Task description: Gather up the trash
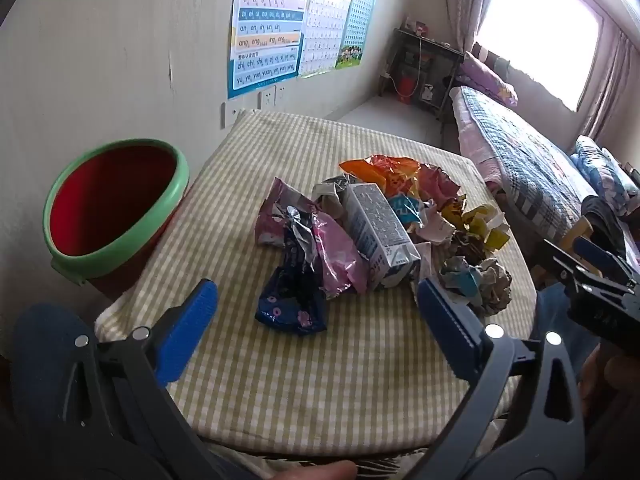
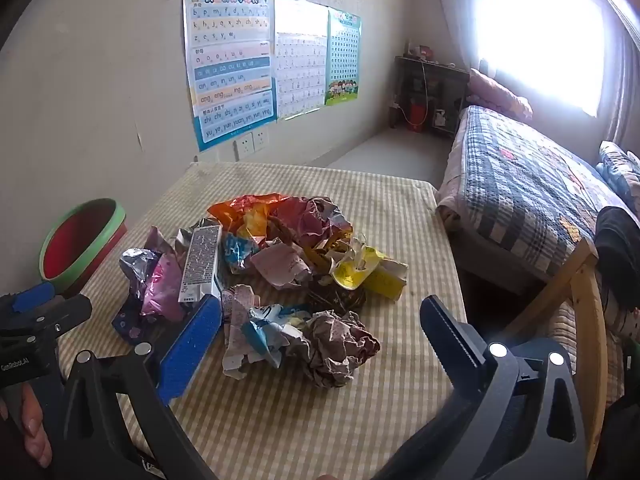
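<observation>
Here, both the left tongs [image 1: 316, 304] and right tongs [image 2: 320, 320] were spread wide, pinching nothing, above the checked desk [image 1: 340, 380]. The trash pile [image 1: 376, 232] lay mid-desk; the red bin [image 1: 116, 208] stood beside the desk's left edge.

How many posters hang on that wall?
3, side by side: the pinyin chart leftmost, a pale chart in the middle, a green-bordered one nearest the window.

Ahead of you, pinyin posters [image 2: 230, 66] hang on a pale wall [image 2: 100, 92]. To your right, a plaid-quilted bed [image 2: 516, 184] lies beneath a bright, curtained window [image 2: 540, 32].
</observation>
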A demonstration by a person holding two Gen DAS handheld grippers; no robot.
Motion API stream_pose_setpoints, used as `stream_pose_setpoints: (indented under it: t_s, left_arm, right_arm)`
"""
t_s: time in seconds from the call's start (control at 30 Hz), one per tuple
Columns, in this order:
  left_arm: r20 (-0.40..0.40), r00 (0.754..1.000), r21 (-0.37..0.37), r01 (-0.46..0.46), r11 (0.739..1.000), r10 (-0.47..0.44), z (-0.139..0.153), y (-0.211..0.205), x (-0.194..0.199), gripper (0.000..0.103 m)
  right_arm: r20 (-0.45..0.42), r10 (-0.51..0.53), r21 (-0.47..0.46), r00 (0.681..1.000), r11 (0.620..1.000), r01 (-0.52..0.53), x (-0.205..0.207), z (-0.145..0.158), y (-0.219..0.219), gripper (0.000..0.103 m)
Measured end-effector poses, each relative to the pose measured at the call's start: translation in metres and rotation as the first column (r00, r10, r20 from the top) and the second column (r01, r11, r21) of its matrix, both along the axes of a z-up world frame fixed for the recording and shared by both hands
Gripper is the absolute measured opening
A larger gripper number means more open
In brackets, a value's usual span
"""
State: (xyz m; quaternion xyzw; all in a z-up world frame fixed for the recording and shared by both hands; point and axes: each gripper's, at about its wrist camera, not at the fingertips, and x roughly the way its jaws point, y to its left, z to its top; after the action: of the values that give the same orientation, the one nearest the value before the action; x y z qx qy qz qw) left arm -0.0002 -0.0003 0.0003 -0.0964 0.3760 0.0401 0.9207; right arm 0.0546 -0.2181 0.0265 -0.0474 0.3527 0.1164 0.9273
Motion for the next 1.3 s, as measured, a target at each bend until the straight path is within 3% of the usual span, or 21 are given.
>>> stream_pose_setpoints:
  t_s: [0.17,0.37,1.3]
  left_arm:
    - [-0.001,1.000,0.052,0.010,0.999,-0.010,0.005,-0.016,0.000,0.098]
    - [0.020,1.000,-0.002,0.019,1.000,-0.019,0.004,-0.005,-0.001,0.098]
    - [0.027,0.999,0.018,0.016,1.000,-0.017,0.005,-0.005,-0.002,0.098]
  right_arm:
    - [-0.003,-0.001,0.009,1.000,1.000,0.001,0.000,-0.001,-0.001,0.096]
    - [-0.010,0.002,0.009,1.000,1.000,-0.002,0.001,-0.007,-0.001,0.096]
    - [-0.011,0.002,0.005,1.000,1.000,-0.002,0.000,0.001,0.000,0.096]
